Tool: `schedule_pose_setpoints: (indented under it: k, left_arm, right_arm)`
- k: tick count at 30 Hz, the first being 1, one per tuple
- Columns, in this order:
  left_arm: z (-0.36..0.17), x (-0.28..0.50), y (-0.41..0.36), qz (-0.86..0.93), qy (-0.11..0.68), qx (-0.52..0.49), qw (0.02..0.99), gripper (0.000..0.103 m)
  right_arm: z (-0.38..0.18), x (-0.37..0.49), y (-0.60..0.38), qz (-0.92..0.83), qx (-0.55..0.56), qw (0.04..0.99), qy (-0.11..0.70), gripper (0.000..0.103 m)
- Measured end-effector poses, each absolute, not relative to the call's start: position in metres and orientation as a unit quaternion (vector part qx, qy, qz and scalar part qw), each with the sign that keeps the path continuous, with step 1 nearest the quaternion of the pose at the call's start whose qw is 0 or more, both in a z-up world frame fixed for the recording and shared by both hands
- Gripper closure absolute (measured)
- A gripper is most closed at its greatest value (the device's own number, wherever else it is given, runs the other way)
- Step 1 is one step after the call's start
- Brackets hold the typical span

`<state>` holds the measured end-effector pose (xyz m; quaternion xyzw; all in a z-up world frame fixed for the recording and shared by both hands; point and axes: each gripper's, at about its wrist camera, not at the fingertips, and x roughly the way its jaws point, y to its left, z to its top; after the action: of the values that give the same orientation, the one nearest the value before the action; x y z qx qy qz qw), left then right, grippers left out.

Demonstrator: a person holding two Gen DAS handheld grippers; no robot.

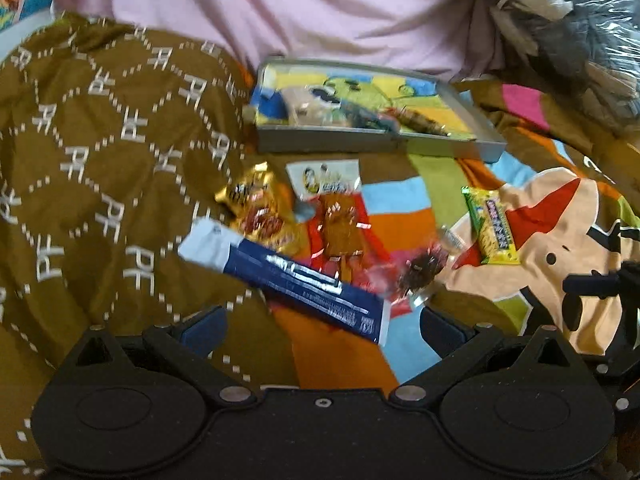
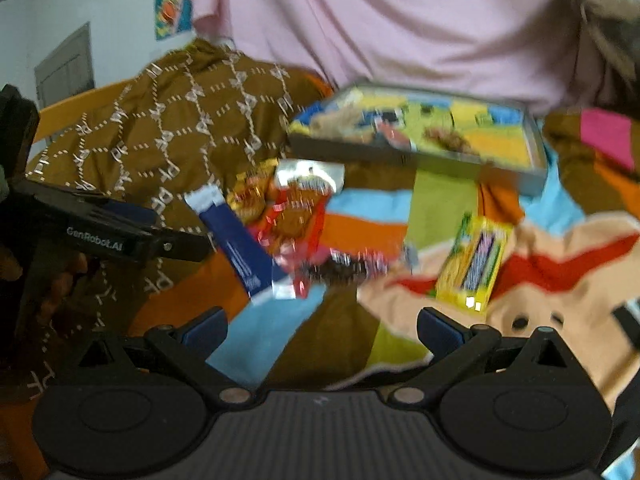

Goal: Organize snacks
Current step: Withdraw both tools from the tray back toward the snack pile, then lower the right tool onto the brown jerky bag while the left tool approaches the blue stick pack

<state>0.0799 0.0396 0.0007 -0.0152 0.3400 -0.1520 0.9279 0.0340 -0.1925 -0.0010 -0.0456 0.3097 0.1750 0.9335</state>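
Note:
Several snack packets lie on a colourful bedsheet. A blue and white wrapper (image 1: 288, 280) (image 2: 240, 248) is nearest, with a gold packet (image 1: 254, 208), a red packet (image 1: 340, 224) (image 2: 296, 220) and a dark sweet (image 1: 424, 268) behind it. A yellow-green packet (image 1: 494, 226) (image 2: 474, 264) lies to the right. A grey tray (image 1: 360, 144) (image 2: 400, 156) farther back holds a few snacks. My left gripper (image 1: 322, 326) (image 2: 176, 240) is open just before the blue wrapper. My right gripper (image 2: 320, 328) hangs open above the sheet, holding nothing.
A brown patterned blanket (image 1: 100, 160) (image 2: 160, 140) is heaped on the left. Pink cloth (image 1: 280, 8) (image 2: 380, 20) rises behind the tray. A plastic-wrapped dark bundle (image 1: 580, 40) sits at the back right. Both views are motion-blurred.

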Motion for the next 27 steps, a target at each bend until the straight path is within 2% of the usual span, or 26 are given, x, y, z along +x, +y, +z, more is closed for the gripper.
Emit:
schedule_pose_setpoints:
  k: [7, 27]
  left_arm:
    - [-0.010, 0.095, 0.050, -0.157, 0.363, -0.087, 0.914, 0.001]
    - [-0.034, 0.129, 0.047, -0.192, 0.376, -0.147, 0.894, 0.001]
  right_arm:
    - [-0.022, 0.044, -0.198, 0.160, -0.010, 0.918, 0.362, 0.000]
    - [-0.023, 0.072, -0.199, 0.188, 0.037, 0.910, 0.367, 0.000]
